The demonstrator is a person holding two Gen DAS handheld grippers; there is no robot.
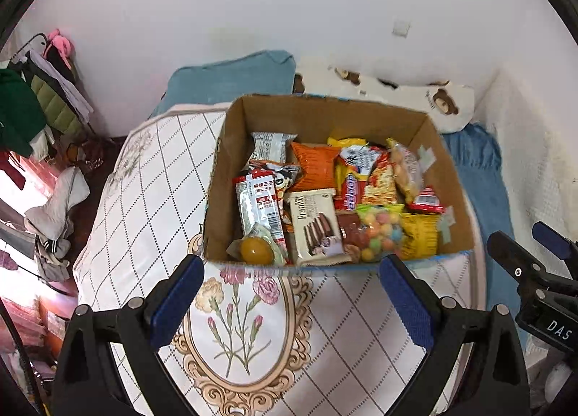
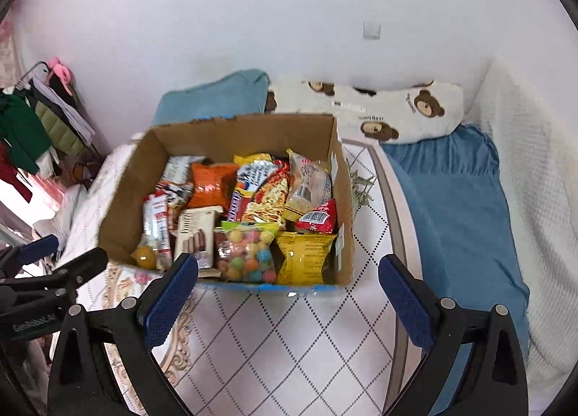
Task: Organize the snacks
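Note:
An open cardboard box [image 1: 325,116] [image 2: 119,213] full of snack packets stands on a small table with a flower-patterned cloth [image 1: 238,318] [image 2: 289,336]. Inside lie a white Franzzi biscuit pack [image 1: 316,224] [image 2: 195,235], a bag of coloured candy balls [image 1: 381,232] [image 2: 247,251], a yellow packet [image 1: 421,235] [image 2: 307,257], an orange packet [image 1: 314,167] [image 2: 211,185] and an amber jelly cup [image 1: 256,250] [image 2: 144,255]. My left gripper [image 1: 290,271] is open just short of the box's near edge. My right gripper [image 2: 289,271] is open too, in front of the box's near right corner. Neither holds anything.
The table stands on a bed with a blue sheet [image 2: 451,199], a blue pillow [image 1: 231,80] and a bear-print pillow [image 2: 397,109] against a white wall. A clothes rack [image 1: 39,98] stands at the left. The other gripper shows at each view's side.

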